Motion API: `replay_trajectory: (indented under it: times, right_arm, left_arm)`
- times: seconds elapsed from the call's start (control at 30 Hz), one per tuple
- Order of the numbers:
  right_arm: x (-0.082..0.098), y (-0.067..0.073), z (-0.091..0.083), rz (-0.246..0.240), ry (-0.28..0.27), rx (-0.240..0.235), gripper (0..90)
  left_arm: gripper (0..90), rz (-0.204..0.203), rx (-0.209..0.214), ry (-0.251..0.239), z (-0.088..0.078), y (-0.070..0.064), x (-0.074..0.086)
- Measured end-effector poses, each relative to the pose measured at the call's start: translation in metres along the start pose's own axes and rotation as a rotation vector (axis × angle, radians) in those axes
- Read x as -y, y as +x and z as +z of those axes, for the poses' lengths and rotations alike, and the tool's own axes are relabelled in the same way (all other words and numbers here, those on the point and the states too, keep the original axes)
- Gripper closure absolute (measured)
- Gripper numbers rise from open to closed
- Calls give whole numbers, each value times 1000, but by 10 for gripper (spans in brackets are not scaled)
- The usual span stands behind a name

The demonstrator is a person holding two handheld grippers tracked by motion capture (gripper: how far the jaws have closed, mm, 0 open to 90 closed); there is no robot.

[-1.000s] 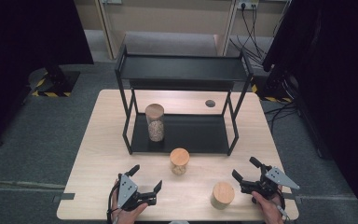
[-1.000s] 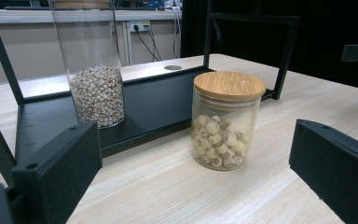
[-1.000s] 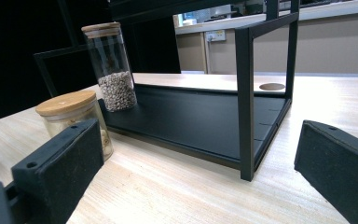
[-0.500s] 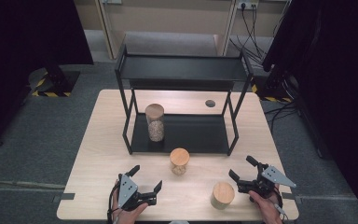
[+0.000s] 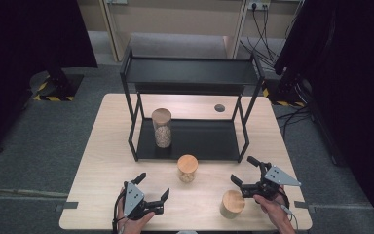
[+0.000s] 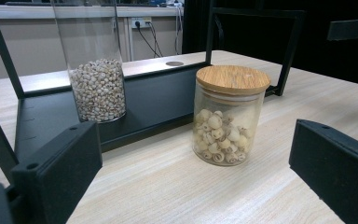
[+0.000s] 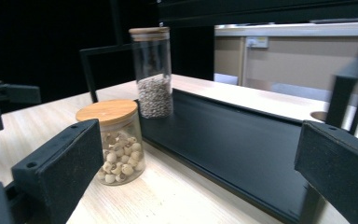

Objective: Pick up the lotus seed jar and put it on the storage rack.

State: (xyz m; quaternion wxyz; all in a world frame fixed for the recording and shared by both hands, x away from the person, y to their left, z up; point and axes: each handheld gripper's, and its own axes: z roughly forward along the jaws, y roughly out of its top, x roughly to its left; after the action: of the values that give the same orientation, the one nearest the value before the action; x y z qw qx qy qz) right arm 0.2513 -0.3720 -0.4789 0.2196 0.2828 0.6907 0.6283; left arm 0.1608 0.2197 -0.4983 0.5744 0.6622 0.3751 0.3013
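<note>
Here, both your left claw (image 5: 153, 187) and right claw (image 5: 243, 170) gape empty, flanking the short bamboo-lidded glass jar of pale rings (image 5: 187, 168); closing in on it looks next.

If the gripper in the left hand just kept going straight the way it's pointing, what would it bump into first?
Most likely the short jar with the wooden lid, which stands on the table a little right of centre between the open jaws of the left gripper. Depth is hard to judge.

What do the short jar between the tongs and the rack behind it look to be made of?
Short jar: clear glass by its see-through wall, though clear plastic is possible; lid looks like wood or bamboo, with visible grain. Rack: thin black matte bars and trays, probably painted metal.
</note>
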Motion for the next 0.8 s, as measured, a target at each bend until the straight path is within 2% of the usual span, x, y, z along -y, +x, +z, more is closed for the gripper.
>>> replay_trajectory:
  times: [0.17,0.4,0.8]
  right_arm:
    - [-3,-10,14,-17,24,-48,13]
    - [-8,-19,26,-38,40,-90,13]
    - [-13,-24,44,-55,58,-121,13]
  left_arm:
    - [19,0,1,1,0,0,0]
    - [19,-1,0,1,0,0,0]
    - [18,-1,-1,3,1,0,0]
